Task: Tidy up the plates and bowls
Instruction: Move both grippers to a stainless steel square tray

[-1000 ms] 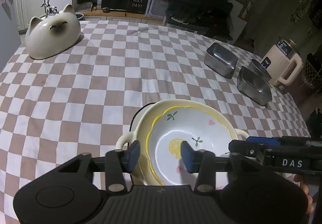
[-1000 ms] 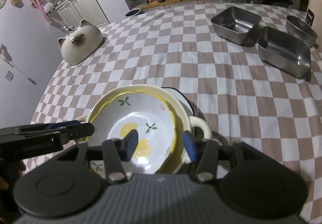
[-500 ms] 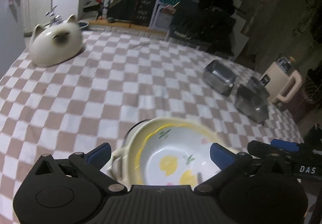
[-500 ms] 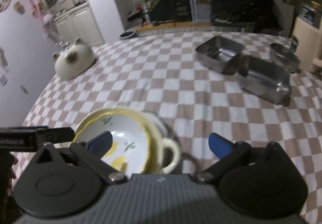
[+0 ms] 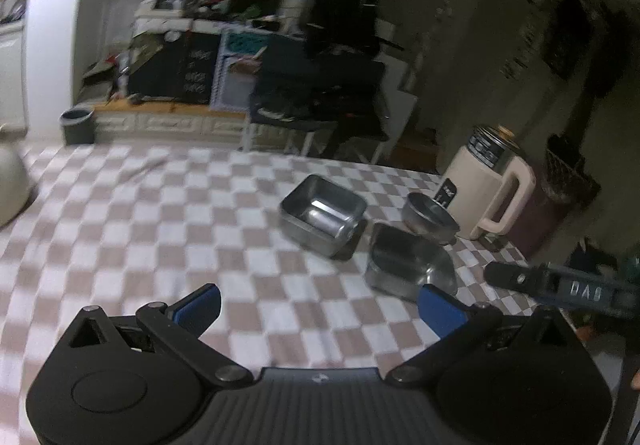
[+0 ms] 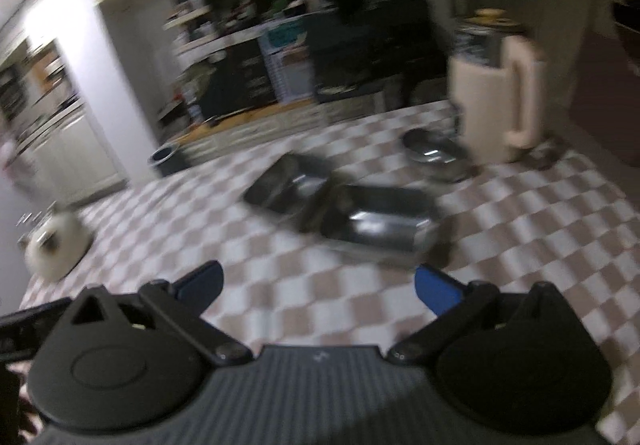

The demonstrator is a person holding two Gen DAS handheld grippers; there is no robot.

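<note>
Three steel dishes stand on the checkered tablecloth [image 5: 160,229]: a square tin [image 5: 322,213], a rectangular tin [image 5: 408,261] and a round steel bowl [image 5: 428,217]. The right wrist view shows them blurred: square tin [image 6: 288,185], rectangular tin [image 6: 380,221], round bowl [image 6: 434,153]. My left gripper [image 5: 318,309] is open and empty, over bare cloth short of the tins. My right gripper [image 6: 318,287] is open and empty too, just before the rectangular tin. The right gripper's finger [image 5: 560,285] shows at the left view's right edge. The yellow bowl stack is out of view.
A cream kettle [image 5: 488,189] stands beyond the round bowl near the table's far right edge. A cat-shaped ceramic dish [image 6: 52,245] sits at the far left. A dark cup [image 5: 78,125] stands past the far edge. Cluttered shelves and a chair lie behind.
Both grippers opened off the yellow bowls' rims, then lifted and swung right toward the steel tins. The bowl stack has dropped out of both views.
</note>
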